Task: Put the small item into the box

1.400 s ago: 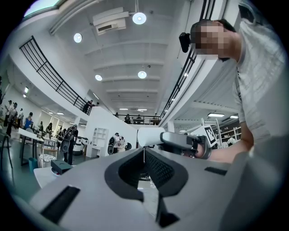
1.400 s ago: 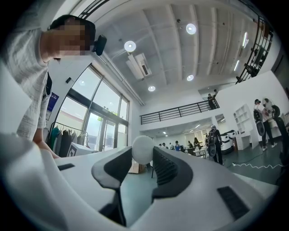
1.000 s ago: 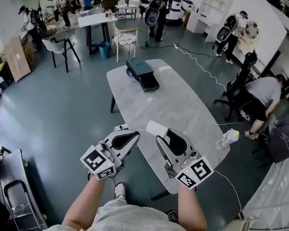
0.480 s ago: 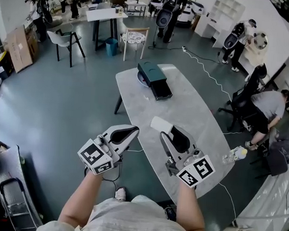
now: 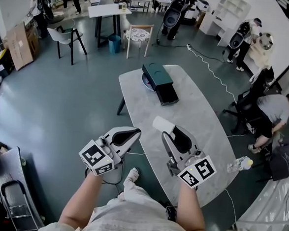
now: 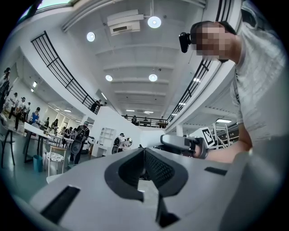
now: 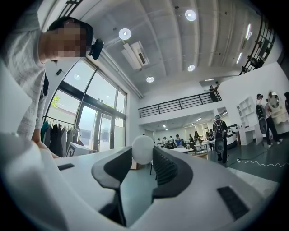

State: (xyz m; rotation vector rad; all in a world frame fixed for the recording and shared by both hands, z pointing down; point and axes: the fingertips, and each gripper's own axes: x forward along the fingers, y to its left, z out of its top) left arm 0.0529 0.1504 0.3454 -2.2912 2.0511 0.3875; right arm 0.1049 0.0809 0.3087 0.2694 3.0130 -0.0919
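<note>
A dark green box (image 5: pixel 157 78) with its drawer (image 5: pixel 167 96) pulled open stands at the far end of the grey table (image 5: pixel 196 113). My right gripper (image 5: pixel 164 129) hovers over the table's near end, shut on a small white rounded item (image 5: pixel 159 124). In the right gripper view the white item (image 7: pixel 143 149) sits pinched between the tips of that gripper (image 7: pixel 142 156). My left gripper (image 5: pixel 134 132) is held beside it, off the table's left edge, jaws shut with nothing in them (image 6: pixel 143 155). The box is well ahead of both grippers.
A water bottle (image 5: pixel 242 164) lies near the table's right edge. A round plate (image 5: pixel 146 81) shows under the box. Chairs (image 5: pixel 138 36), another table (image 5: pixel 108 10) and several people stand beyond; a seated person (image 5: pixel 273 109) is at right. A white cable (image 5: pixel 212 68) runs across the floor.
The view has shifted: the table and box sit lower and more to the right in the frame, so they look nearer. Both grippers keep the same pose, the white item still held.
</note>
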